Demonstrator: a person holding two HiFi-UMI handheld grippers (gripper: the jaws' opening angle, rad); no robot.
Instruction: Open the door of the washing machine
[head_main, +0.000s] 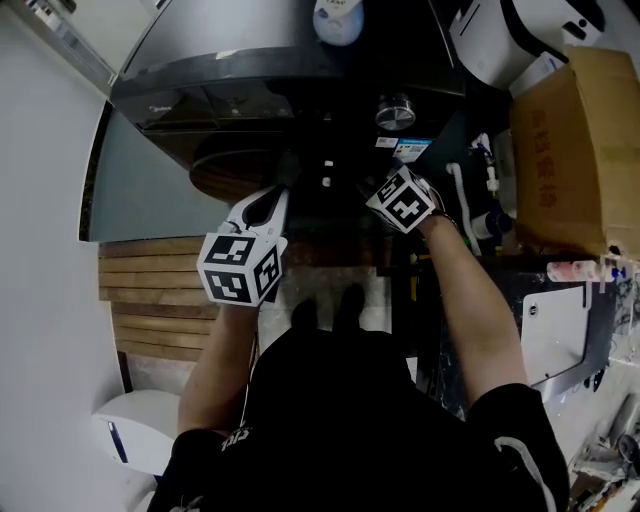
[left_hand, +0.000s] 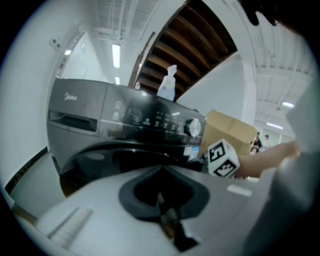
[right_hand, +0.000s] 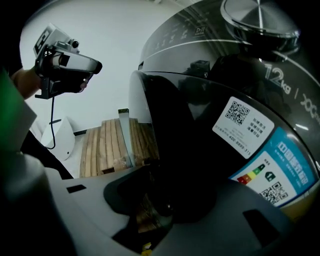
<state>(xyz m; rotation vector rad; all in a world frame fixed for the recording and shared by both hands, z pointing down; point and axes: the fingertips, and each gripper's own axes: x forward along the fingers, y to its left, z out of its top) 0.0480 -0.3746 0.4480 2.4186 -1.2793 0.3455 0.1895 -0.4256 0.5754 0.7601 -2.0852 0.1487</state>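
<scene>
The dark grey washing machine (head_main: 250, 60) stands in front of me, with its round dark door (head_main: 235, 165) facing me. My right gripper (head_main: 368, 190) is at the door's right edge, below the control knob (head_main: 395, 112). In the right gripper view the door's black rim (right_hand: 185, 140) runs into the gap, and my right gripper (right_hand: 160, 200) is closed on it. My left gripper (head_main: 285, 188) hovers in front of the door without touching it. Seen in its own view, the left gripper (left_hand: 167, 220) is shut with nothing between the jaws, and the door (left_hand: 115, 160) lies beyond it.
A white bottle (head_main: 338, 20) sits on top of the machine. A cardboard box (head_main: 570, 150) stands to the right, and pipes and a white panel (head_main: 555, 335) are below it. Wooden slats (head_main: 150, 300) lie on the floor at the left, near a white object (head_main: 130, 425).
</scene>
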